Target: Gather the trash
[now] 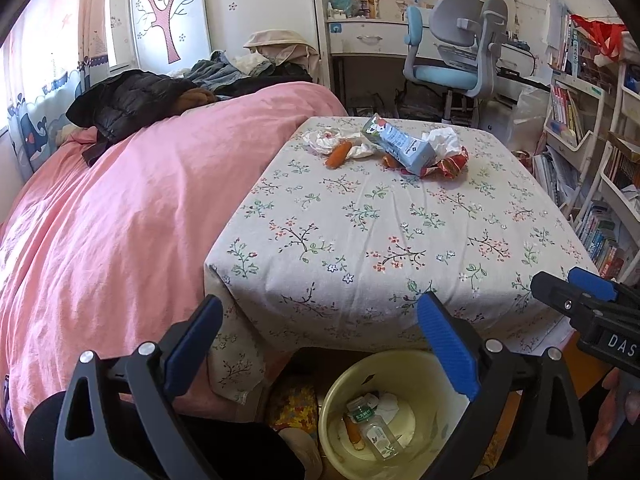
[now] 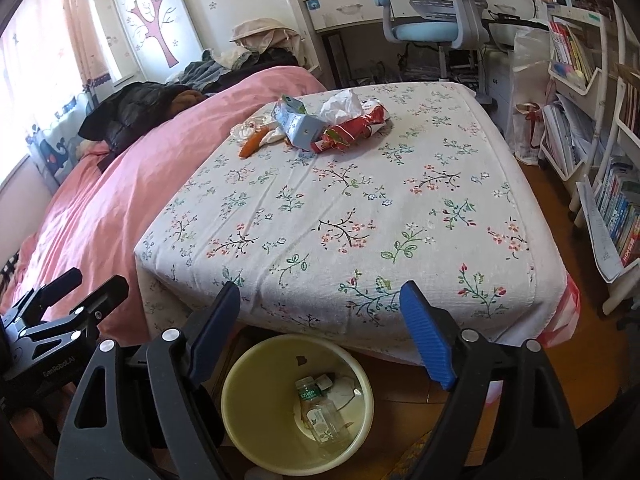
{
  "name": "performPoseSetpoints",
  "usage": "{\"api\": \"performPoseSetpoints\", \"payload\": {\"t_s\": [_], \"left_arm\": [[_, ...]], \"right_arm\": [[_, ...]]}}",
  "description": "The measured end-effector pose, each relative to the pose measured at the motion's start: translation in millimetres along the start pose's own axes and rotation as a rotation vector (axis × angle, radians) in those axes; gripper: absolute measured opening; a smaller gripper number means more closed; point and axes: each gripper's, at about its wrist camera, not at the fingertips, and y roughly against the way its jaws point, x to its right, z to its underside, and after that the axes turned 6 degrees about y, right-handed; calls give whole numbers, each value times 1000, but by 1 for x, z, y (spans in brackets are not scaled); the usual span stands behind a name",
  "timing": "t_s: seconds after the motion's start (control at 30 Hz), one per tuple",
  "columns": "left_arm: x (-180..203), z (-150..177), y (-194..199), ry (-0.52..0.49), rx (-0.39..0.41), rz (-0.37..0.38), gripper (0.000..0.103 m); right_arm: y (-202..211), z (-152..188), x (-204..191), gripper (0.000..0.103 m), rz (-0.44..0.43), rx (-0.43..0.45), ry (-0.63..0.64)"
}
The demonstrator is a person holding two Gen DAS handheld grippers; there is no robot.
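Observation:
A pile of trash lies at the far end of the floral-cloth table: a blue carton, an orange sausage-like piece, white tissues and a red wrapper. A yellow bin stands on the floor below the table's near edge, holding a clear bottle and scraps. My left gripper is open and empty above the bin. My right gripper is open and empty above the bin.
A bed with a pink cover adjoins the table's left side, with dark clothes on it. A grey and blue chair and desk stand behind. Bookshelves line the right.

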Motion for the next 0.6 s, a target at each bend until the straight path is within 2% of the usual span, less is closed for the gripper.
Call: {"api": "performPoseSetpoints", "payload": {"t_s": [0.6], "left_arm": [[-2,-3,-1,15,8,-2,94]], "right_arm": [[1,-2,-8,79,-9,9,17]]}}
